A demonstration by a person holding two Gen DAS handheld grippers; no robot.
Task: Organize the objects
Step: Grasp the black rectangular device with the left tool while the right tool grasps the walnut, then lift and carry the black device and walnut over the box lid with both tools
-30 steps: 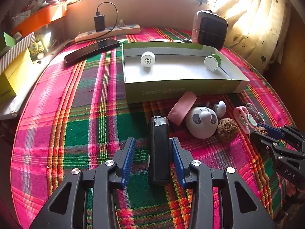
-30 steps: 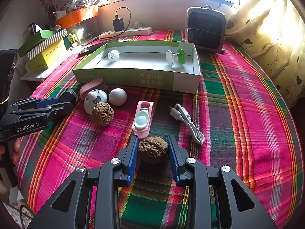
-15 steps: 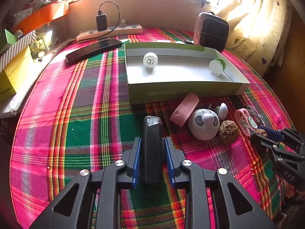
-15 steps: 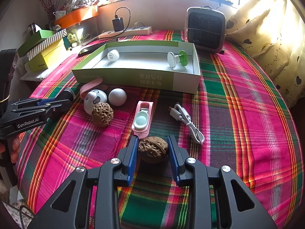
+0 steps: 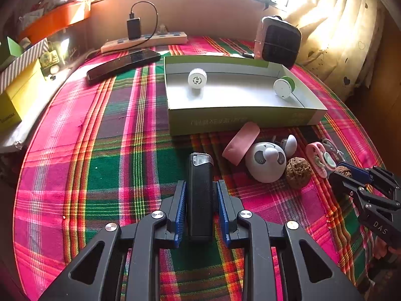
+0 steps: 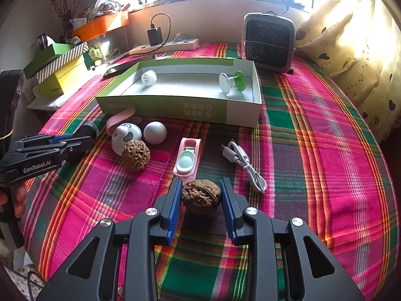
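My left gripper is shut on a black lighter that lies lengthwise on the plaid cloth. My right gripper is shut on a brown walnut resting on the cloth. A green-and-white box tray stands beyond, holding a white cap and a white-and-green spool. In front of the tray lie a pink case, a white panda toy, a second walnut, a pink clip and a white cable.
A black fan heater stands behind the tray at right. A phone, a power strip with charger and stacked boxes lie at the back left. A curtain hangs on the right. A white ball sits by the panda.
My left gripper has closed from wide open onto the black lighter. The right gripper has stayed still on the walnut.
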